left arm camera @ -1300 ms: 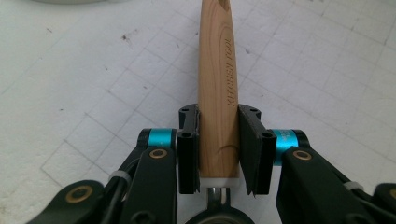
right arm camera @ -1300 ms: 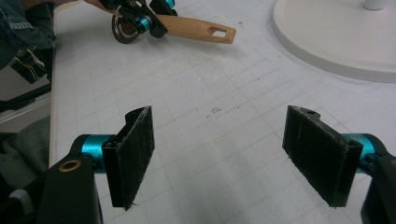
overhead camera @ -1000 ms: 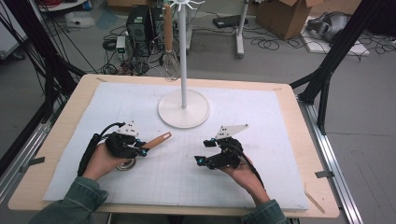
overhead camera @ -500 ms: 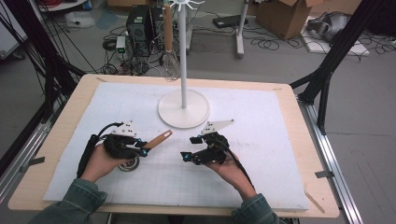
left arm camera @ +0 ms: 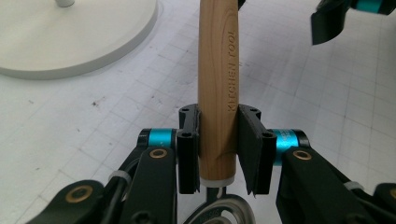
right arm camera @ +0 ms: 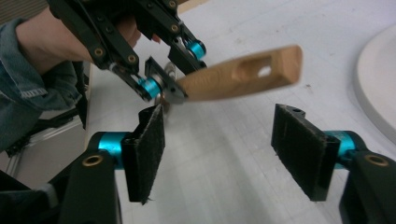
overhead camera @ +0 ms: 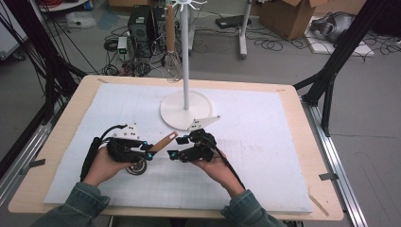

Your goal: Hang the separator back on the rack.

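A kitchen tool with a wooden handle point(overhead camera: 164, 141) and a round metal head point(overhead camera: 136, 167) is held just over the white mat. My left gripper point(overhead camera: 148, 152) is shut on the handle's lower end point(left arm camera: 217, 70), and its pads point(left arm camera: 249, 147) press both sides. The handle's free end, with a hanging hole point(right arm camera: 238, 77), points toward my right gripper point(overhead camera: 176, 147). My right gripper point(right arm camera: 224, 149) is open; its jaws have just been closing, and nothing lies between the pads point(right arm camera: 149, 149). The handle sits just beyond and above them.
A white stand with a round base point(overhead camera: 176, 118) and a thin pole rises behind the grippers. A whisk point(overhead camera: 171, 61) hangs from its top. The white mat point(overhead camera: 283, 156) covers the wooden table. Cables, boxes and black frame legs lie beyond the table.
My right gripper has moved left across the mat, up to the free end of the wooden handle. The left gripper and the tool have stayed where they were.
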`<action>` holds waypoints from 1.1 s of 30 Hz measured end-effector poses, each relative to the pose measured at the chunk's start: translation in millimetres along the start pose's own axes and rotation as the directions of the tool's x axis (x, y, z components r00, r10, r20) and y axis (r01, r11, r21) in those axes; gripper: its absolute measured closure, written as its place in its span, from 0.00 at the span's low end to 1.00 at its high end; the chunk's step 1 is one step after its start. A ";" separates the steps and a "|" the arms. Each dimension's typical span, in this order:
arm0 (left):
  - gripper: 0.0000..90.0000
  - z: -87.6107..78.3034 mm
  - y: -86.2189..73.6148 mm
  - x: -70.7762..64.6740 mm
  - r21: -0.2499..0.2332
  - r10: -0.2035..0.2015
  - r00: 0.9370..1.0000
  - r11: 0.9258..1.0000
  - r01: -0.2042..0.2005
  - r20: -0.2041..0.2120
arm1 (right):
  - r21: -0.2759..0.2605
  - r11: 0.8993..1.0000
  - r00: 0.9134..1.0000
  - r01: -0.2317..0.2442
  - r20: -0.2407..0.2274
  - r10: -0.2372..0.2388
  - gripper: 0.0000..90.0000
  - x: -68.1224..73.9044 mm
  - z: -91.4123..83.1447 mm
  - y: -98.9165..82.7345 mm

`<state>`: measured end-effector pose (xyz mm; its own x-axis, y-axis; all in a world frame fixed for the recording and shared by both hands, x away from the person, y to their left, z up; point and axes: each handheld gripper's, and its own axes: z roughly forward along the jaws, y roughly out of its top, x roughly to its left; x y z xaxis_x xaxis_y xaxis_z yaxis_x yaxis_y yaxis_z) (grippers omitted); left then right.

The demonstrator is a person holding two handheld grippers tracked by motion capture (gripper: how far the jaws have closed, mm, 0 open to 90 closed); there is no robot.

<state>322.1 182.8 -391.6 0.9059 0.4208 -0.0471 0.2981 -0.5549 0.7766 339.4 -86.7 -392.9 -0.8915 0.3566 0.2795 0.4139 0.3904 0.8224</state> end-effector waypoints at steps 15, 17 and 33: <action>0.78 -1.9 9.2 -7.4 -0.053 0.004 1.000 0.999 -0.003 0.023 | -0.082 0.996 0.999 -0.032 -0.013 0.031 0.65 5.2 2.9 12.9; 0.78 -1.8 10.8 -8.4 -0.062 0.008 1.000 0.998 -0.006 0.028 | -0.094 0.995 1.000 -0.026 -0.010 0.025 0.69 5.4 1.8 13.4; 0.78 -2.8 18.8 -12.4 -0.093 0.029 0.997 0.995 -0.022 0.067 | -0.161 0.985 0.996 -0.063 -0.078 0.051 0.78 6.0 -9.5 15.7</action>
<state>315.6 169.2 -374.7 0.9322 0.3557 -0.0667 0.2484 -0.4950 0.8326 338.8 -86.6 -373.6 -0.8810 0.3089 0.3583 0.4339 0.2258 0.8722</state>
